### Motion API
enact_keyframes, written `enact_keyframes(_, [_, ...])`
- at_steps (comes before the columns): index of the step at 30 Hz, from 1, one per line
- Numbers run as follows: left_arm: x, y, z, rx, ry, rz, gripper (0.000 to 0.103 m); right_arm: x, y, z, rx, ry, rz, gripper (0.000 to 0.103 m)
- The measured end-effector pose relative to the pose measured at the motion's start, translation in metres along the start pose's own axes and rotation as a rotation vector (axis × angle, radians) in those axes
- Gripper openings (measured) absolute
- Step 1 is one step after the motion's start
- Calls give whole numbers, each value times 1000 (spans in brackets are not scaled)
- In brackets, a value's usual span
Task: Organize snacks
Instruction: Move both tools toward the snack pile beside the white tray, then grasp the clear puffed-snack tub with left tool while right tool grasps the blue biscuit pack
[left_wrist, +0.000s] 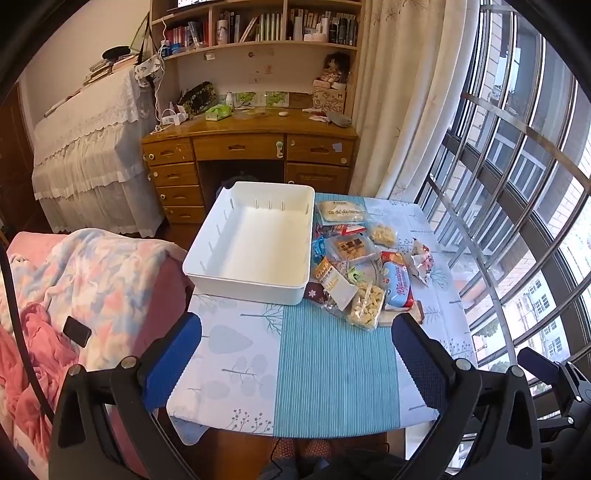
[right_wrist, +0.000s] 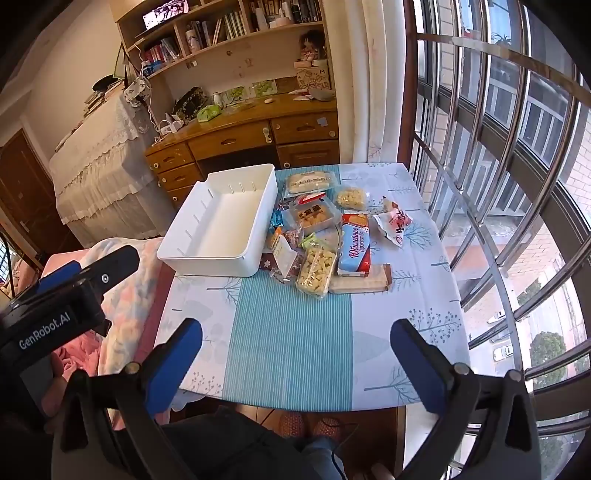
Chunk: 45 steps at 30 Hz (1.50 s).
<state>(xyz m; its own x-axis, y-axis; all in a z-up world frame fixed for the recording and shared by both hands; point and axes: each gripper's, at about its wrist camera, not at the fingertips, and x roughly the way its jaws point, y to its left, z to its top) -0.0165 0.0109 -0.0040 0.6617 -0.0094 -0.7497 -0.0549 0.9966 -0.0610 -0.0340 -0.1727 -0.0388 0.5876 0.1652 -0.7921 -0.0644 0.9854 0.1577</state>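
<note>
Currently both tools hovered over the near edge of the table (left_wrist: 332, 369), angled steeply down toward it. Left gripper (left_wrist: 295, 354) had jaws spread wide, nothing between them; right gripper (right_wrist: 295, 354) was the same, wide and empty. White bin (left_wrist: 251, 243) sat empty on the table's far left part. Snack pile (left_wrist: 362, 269) lay just right of the bin, touching its right wall; blue biscuit pack (right_wrist: 354, 247) and a clear bag of puffs (right_wrist: 316, 271) were at the pile's near side.
</note>
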Motion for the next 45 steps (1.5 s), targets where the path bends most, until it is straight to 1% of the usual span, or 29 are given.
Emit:
enact_keyframes(3, [-3, 4, -3, 10, 9, 3, 102, -7, 7, -12, 2, -4, -8, 102])
enact_keyframes(4, [-4, 5, -3, 12, 11, 4, 102, -14, 11, -9, 1, -4, -8, 102])
enact_keyframes(8, [-3, 12, -8, 24, 38, 18, 102, -16, 18, -14, 1, -17, -29, 102])
enact_keyframes(10, [-3, 15, -10, 34, 48, 12, 102, -16, 22, -18, 5, -20, -38, 102])
enact_keyframes(17, [0, 22, -17, 72, 64, 1, 102, -23, 31, -30, 27, -69, -102, 102])
enact_keyframes(22, [7, 21, -23, 87, 104, -25, 102, -22, 35, -42, 35, -62, -135, 102])
enact_keyframes(26, [14, 18, -25, 90, 132, -57, 102, -21, 31, -47, 63, -47, -154, 102])
enact_keyframes(28, [19, 17, -26, 86, 141, -60, 102, -19, 28, -48, 71, -45, -169, 102])
enact_keyframes(33, [35, 10, -23, 61, 177, -62, 102, -13, 16, -46, 68, -47, -203, 102])
enact_keyframes(39, [55, -4, -9, 17, 203, -76, 102, 2, -4, -28, 5, -52, -228, 102])
enact_keyframes(42, [65, -16, 0, -1, 205, -77, 102, 10, -16, -18, -27, -55, -219, 102])
enact_keyframes(45, [80, -31, 6, -10, 226, -68, 102, 18, -29, -6, -60, -53, -199, 102])
